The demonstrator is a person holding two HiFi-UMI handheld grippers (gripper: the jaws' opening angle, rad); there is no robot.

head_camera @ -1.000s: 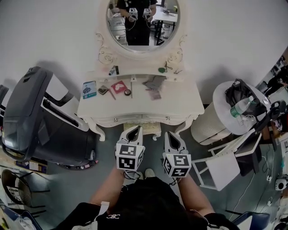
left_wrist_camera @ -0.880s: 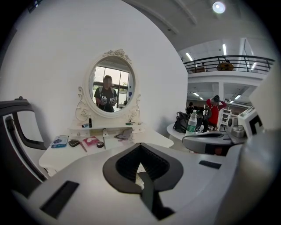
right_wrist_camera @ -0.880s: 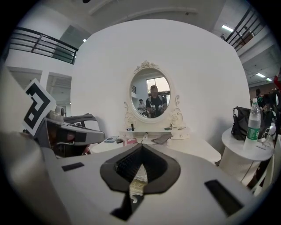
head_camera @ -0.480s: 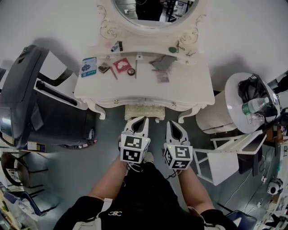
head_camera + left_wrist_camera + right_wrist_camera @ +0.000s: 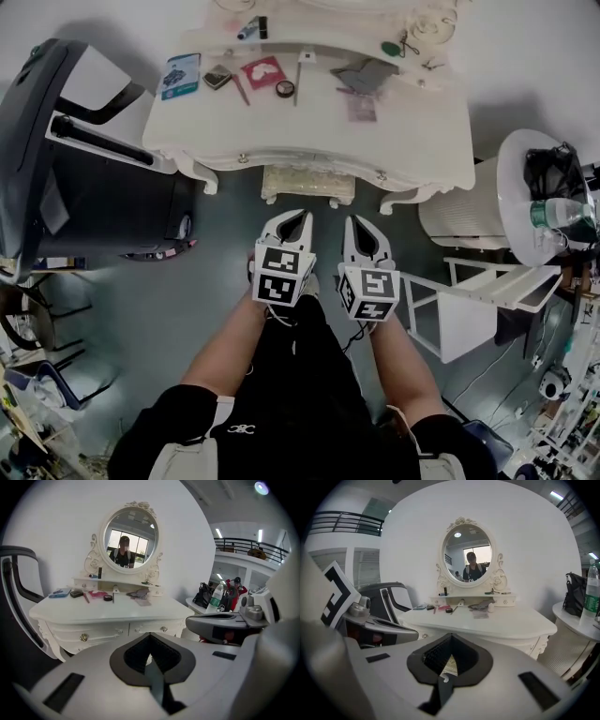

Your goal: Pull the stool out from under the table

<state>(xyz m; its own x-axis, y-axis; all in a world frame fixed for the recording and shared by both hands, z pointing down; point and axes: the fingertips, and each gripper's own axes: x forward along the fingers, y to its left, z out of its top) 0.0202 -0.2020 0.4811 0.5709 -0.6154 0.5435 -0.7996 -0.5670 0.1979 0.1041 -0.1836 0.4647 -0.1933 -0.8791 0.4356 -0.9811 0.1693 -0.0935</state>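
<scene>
Stool (image 5: pixel 305 180) sits tucked under the table (image 5: pixel 309 131); only its near strip shows past the table's near edge. Left gripper (image 5: pixel 302 216) and right gripper (image 5: pixel 351 221) are side by side just near of it, not touching. Both have jaws pressed together, nothing between. Black chair (image 5: pixel 56 141) at left.
</scene>
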